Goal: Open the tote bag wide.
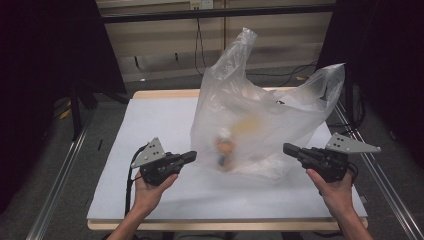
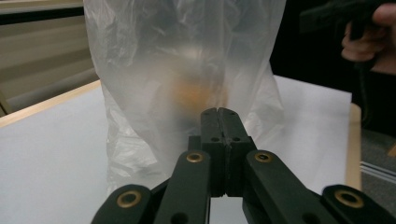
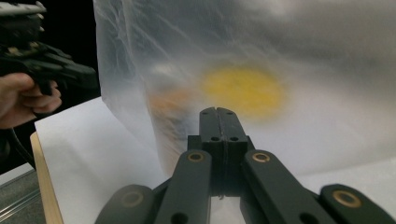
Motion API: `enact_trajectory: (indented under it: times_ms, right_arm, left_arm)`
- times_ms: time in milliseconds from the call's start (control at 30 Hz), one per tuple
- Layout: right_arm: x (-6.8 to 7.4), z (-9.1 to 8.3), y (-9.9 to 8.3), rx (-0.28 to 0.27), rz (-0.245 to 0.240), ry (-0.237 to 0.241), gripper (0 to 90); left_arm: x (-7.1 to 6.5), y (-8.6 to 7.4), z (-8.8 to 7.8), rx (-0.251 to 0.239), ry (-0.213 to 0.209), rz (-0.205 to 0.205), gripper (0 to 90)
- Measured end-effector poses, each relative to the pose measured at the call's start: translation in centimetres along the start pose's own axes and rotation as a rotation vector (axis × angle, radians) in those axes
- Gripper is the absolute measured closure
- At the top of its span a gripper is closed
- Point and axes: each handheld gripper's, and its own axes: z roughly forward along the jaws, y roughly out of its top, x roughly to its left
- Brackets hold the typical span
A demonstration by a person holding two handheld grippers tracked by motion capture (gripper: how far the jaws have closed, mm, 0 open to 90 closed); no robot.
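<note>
Now | both tools closed, empty | plastic bag (image 1: 260, 115) between | table (image 1: 150, 130) beneath

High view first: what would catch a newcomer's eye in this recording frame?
The tall translucent plastic bag standing open in the middle of the white table dominates. Blurred shapes show through its film: something orange and white low at the front, and a yellow patch in the right gripper view. On either side, the left tool and right tool point at it, jaws shut, holding nothing.
</note>
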Motion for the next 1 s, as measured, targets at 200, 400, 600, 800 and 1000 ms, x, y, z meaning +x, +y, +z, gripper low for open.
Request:
enact_trajectory:
  times_ms: [200, 400, 600, 800, 1000]
  right_arm:
    - [-0.2, 0.2, 1.6, -0.011, -0.012, 0.003, 90.0]
    - [-0.2, 0.9, 4.1, -0.014, -0.042, 0.013, 90.0]
    - [0.1, 2.3, 5.9, -0.027, -0.059, 0.039, 90.0]
    - [0.6, 3.3, 7.8, -0.044, -0.075, 0.061, 90.0]
    - [0.9, 3.9, 10.0, -0.053, -0.102, 0.064, 90.0]
  left_arm:
    - [1.1, -1.6, 1.9, 0.067, 0.026, -0.021, 90.0]
    - [2.2, -2.9, 2.3, 0.106, 0.039, -0.056, 90.0]
    - [2.9, -3.7, 2.0, 0.139, 0.055, -0.047, 90.0]
    - [2.2, -2.8, 1.1, 0.09, 0.03, -0.068, 90.0]
    - [1.2, -0.2, 0.5, 0.044, 0.017, 0.005, 90.0]
